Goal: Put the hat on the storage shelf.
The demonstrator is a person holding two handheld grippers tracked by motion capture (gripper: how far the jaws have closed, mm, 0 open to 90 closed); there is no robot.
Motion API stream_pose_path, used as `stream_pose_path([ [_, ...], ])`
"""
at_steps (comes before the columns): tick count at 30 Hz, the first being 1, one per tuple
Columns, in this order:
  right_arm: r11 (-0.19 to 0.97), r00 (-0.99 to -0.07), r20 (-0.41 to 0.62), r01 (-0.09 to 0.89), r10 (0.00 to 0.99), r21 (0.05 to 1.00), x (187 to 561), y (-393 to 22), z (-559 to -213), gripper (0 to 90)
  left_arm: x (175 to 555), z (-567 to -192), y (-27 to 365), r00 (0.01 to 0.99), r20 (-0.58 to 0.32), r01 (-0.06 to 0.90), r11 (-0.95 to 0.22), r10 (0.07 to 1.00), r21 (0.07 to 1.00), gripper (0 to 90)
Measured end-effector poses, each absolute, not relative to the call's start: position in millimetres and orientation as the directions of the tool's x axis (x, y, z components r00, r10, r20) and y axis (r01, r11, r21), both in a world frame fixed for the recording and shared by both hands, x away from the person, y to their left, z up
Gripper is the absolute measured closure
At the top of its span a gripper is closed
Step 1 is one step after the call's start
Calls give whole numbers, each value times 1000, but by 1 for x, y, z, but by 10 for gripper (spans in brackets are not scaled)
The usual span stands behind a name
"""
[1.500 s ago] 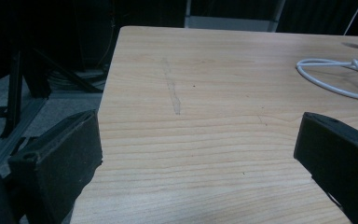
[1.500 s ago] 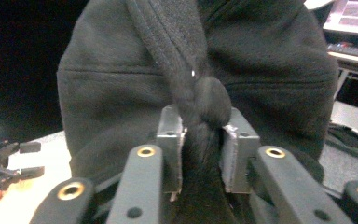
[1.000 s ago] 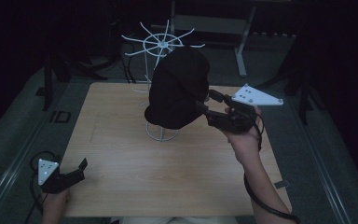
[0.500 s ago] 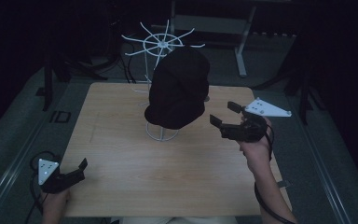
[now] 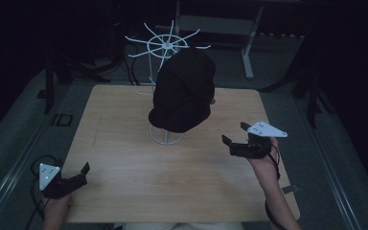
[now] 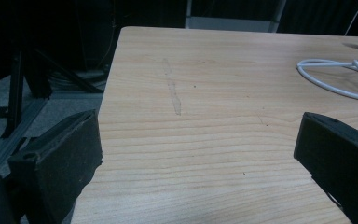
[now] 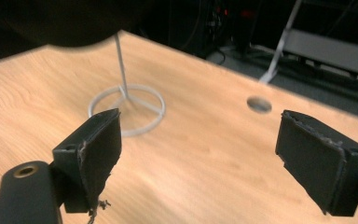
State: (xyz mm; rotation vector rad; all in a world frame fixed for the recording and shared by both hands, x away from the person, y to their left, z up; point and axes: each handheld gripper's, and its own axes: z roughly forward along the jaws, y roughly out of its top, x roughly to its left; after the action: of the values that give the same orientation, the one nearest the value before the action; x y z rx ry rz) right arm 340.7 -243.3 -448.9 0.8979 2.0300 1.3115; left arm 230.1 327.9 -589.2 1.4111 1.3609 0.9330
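Note:
A black hat (image 5: pixel 184 91) hangs on a white wire stand (image 5: pixel 165 45) whose ring base (image 5: pixel 166 138) rests mid-table. My right gripper (image 5: pixel 234 132) hovers low over the table to the right of the base, apart from the hat. Its jaws have just been opening and stand open with nothing between them. The right gripper view has the open gripper (image 7: pixel 198 135) facing the ring base (image 7: pixel 127 109), with the hat's underside (image 7: pixel 51 23) at top left. My left gripper (image 5: pixel 82 173) stays open near the front left corner; its view (image 6: pixel 198 140) looks across bare wood toward the ring base (image 6: pixel 335 77).
The wooden table (image 5: pixel 124 110) has a round cable hole (image 7: pixel 259 104) near its far right edge. Dark floor, cables and metal frame legs (image 5: pixel 251 38) surround the table.
My right gripper drew away from the hat, moving down and toward the front right, and its jaws spread wider. The hat stays on the stand. The left gripper kept still.

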Motion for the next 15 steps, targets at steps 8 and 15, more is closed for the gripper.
stream_pose_path([
  [8,321,-585,-92,300,805,898,349,-263,-494,140,230,-589,328,96,-80,283,50,992,958,14],
  [15,302,-543,-72,347,837,888,350,-285,-523,141,230,-589,328,95,-81,283,51,992,958,14],
])
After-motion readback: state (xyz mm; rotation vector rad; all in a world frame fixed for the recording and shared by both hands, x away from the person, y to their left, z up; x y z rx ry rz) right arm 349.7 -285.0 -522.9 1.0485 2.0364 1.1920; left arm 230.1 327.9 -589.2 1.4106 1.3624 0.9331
